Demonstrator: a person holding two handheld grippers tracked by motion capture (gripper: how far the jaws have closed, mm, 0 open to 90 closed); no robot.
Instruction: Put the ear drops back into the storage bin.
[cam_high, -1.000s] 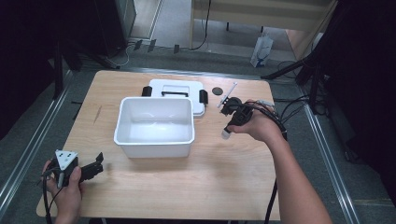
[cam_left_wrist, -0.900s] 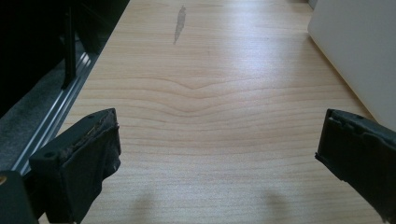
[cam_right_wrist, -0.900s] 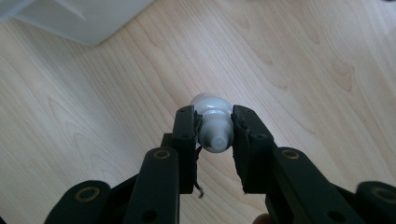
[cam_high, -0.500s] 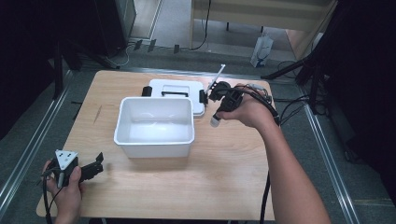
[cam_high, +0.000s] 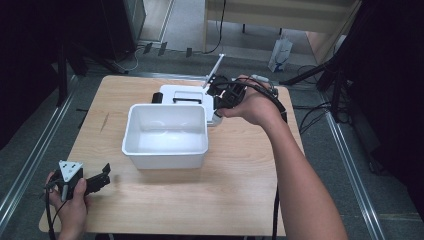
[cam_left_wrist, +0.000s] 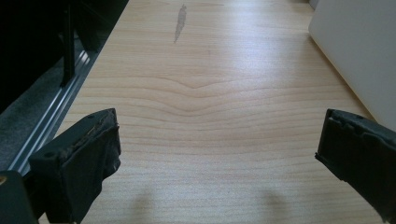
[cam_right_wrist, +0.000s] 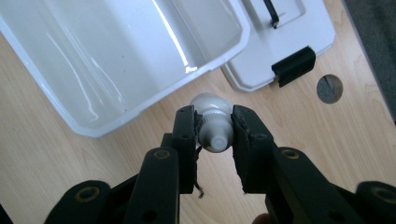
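Observation:
My right gripper (cam_high: 222, 97) is shut on a white tube (cam_high: 215, 72), held just past the far right corner of the white bin (cam_high: 167, 107). The tube's flat end sticks up and away, and its capped end points down. In the right gripper view the tube (cam_right_wrist: 212, 128) sits pinched between both jaws of the right gripper (cam_right_wrist: 213, 116), above the wood just outside the bin's rim (cam_right_wrist: 116, 56). The bin looks empty. My left gripper (cam_high: 102, 175) rests open near the front left table edge. In its own view the left gripper (cam_left_wrist: 219, 135) has nothing between its jaws.
The bin's white lid (cam_high: 182, 95) with black latches lies flat behind the bin, also seen as the lid (cam_right_wrist: 289, 32) beyond the jaws. A round cable hole (cam_right_wrist: 329, 88) sits in the tabletop next to it. The bin's side wall (cam_left_wrist: 359, 51) rises right of the left gripper.
My right gripper has carried the tube leftward, from the table's right side to the bin's far right corner. The left gripper has stayed put.

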